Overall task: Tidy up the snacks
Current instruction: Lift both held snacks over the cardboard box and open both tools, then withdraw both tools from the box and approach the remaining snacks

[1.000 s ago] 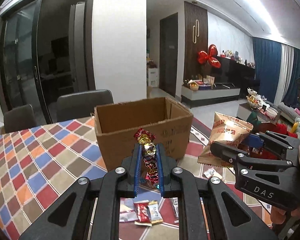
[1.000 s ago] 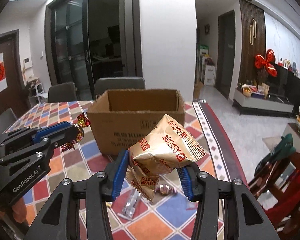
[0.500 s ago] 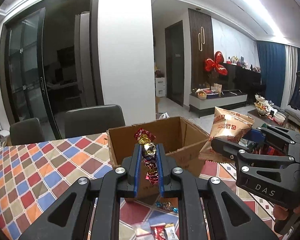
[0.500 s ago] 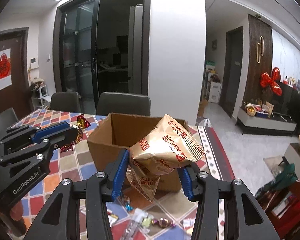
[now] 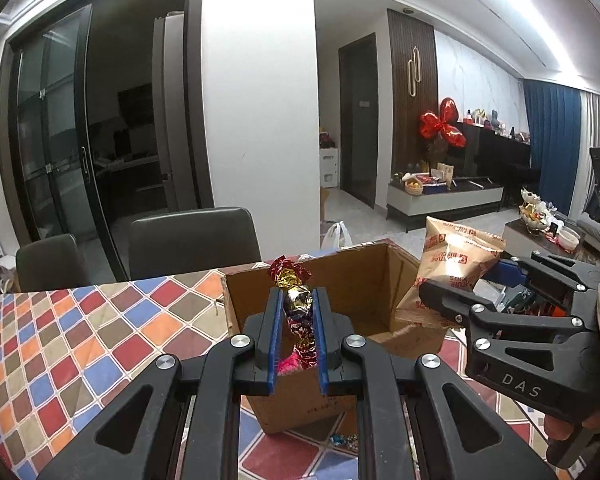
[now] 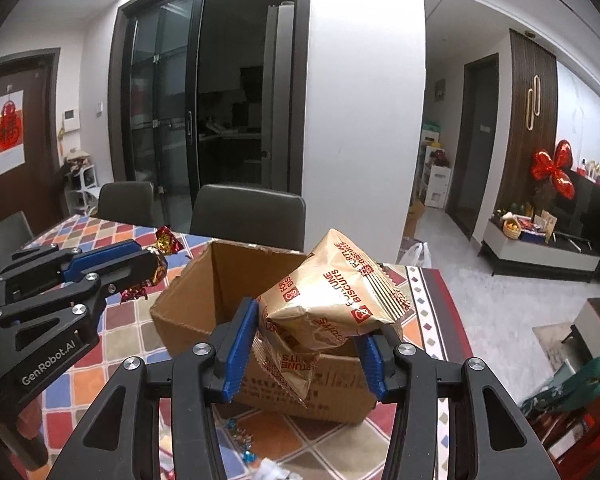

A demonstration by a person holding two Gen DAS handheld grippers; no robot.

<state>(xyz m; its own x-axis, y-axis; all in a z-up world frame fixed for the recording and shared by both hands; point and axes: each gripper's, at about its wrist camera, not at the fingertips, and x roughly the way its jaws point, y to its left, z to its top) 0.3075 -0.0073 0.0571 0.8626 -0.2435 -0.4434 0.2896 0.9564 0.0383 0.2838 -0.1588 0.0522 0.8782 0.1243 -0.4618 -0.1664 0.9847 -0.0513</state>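
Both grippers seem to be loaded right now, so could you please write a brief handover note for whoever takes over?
Left gripper: shut on foil candy, above the cardboard box.
Right gripper: shut on gold biscuit packets, at the box's open top.
Done: both items picked up and brought to the box.
Left: release both inside, then collect the small sweets on the table.

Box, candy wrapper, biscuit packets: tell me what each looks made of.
Box: plain brown cardboard, matte, with raw cut edges. Candy in the left gripper: crinkled shiny foil or metallised film, red and gold. Biscuit packets in the right gripper: glossy gold film, probably plastic, with crimped ends.
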